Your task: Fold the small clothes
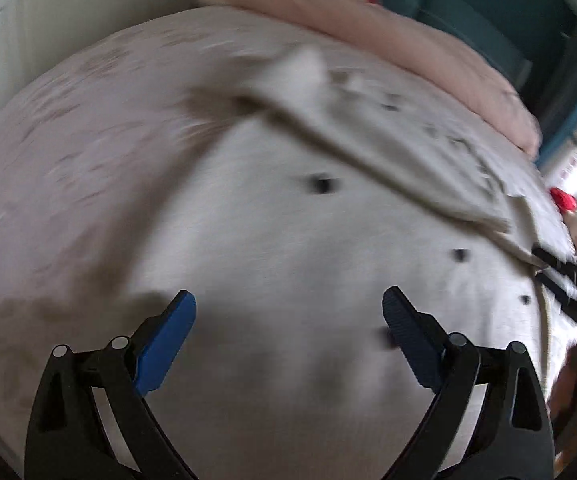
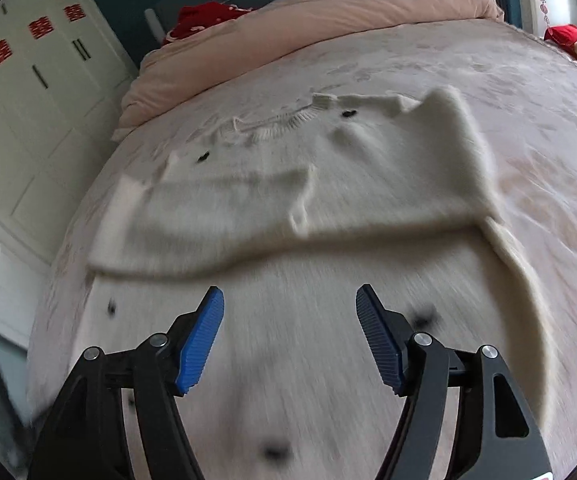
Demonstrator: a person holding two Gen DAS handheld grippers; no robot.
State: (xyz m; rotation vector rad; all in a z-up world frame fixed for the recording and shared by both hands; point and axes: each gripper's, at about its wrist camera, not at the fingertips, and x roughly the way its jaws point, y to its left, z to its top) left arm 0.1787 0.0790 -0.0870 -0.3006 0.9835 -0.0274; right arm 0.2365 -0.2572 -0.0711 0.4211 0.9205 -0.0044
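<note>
A small cream fuzzy cardigan (image 2: 288, 264) with dark buttons lies flat on the bed. Its sleeves (image 2: 224, 204) are folded across the chest, and the frilled collar (image 2: 288, 120) points toward the pillow end. In the left wrist view the same cardigan (image 1: 288, 240) fills the middle, blurred, with a folded sleeve (image 1: 388, 148) across it. My left gripper (image 1: 288, 308) is open and empty just above the cardigan's body. My right gripper (image 2: 290, 304) is open and empty above the lower part of the cardigan. The right gripper's fingers (image 1: 556, 276) show at the right edge of the left wrist view.
The bed has a pale patterned cover (image 2: 528, 128) and a rolled pink duvet (image 2: 328, 12) at its head. Red cloth (image 2: 204, 16) lies on the duvet. White wardrobe doors (image 2: 40, 92) stand to the left of the bed. A red and white item (image 2: 576, 40) sits at the right edge.
</note>
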